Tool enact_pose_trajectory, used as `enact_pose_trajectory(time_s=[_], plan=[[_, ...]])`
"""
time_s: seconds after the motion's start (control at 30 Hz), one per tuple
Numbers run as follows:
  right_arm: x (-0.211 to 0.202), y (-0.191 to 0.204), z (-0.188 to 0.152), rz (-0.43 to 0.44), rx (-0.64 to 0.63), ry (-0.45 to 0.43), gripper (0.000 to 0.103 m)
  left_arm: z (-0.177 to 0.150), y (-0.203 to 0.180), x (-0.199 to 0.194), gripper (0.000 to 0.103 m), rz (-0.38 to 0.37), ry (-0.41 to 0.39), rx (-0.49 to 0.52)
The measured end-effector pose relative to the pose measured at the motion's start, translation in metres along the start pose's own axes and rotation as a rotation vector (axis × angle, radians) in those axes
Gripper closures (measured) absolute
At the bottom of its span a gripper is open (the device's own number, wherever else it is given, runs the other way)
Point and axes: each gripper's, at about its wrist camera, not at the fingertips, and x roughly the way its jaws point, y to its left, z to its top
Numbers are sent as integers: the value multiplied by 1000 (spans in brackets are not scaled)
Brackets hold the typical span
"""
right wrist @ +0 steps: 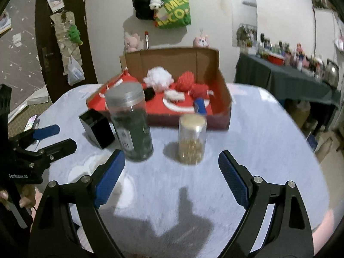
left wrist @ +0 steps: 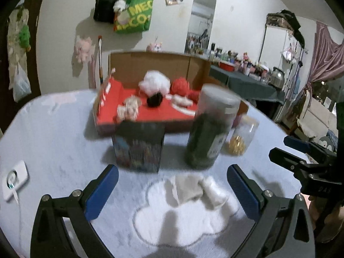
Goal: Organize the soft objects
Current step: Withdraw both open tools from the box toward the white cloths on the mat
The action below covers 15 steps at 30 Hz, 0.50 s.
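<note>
A cardboard box (left wrist: 150,64) (right wrist: 223,86) with a red floor stands at the back of the table. It holds a white pompom (left wrist: 153,83) (right wrist: 159,76), red yarn balls (left wrist: 180,86) (right wrist: 186,80), a black pompom (left wrist: 154,100) (right wrist: 149,93) and a pale fluffy piece (left wrist: 129,108). A crumpled white cloth (left wrist: 193,190) lies on the table between my left gripper's fingers. My left gripper (left wrist: 172,191) is open just above it. My right gripper (right wrist: 172,178) is open and empty, in front of the small jar (right wrist: 192,138).
A tall jar of dark green stuff (left wrist: 209,126) (right wrist: 131,122), a small jar of gold beads (left wrist: 240,137) and a dark box (left wrist: 138,148) (right wrist: 96,130) stand in front of the cardboard box. A white charger (left wrist: 15,179) lies left. The table has a blue-grey cover (right wrist: 258,139).
</note>
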Motion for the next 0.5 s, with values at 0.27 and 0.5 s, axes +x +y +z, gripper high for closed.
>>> enact_pose_trajectory(time_s=[0.27,0.5], plan=[[24,0,-26,28,21,77,14,-22,5,13,0,23,57,-7],[39,14,-27,94,8,110,14,-25,18,9,0,68,56,-6]])
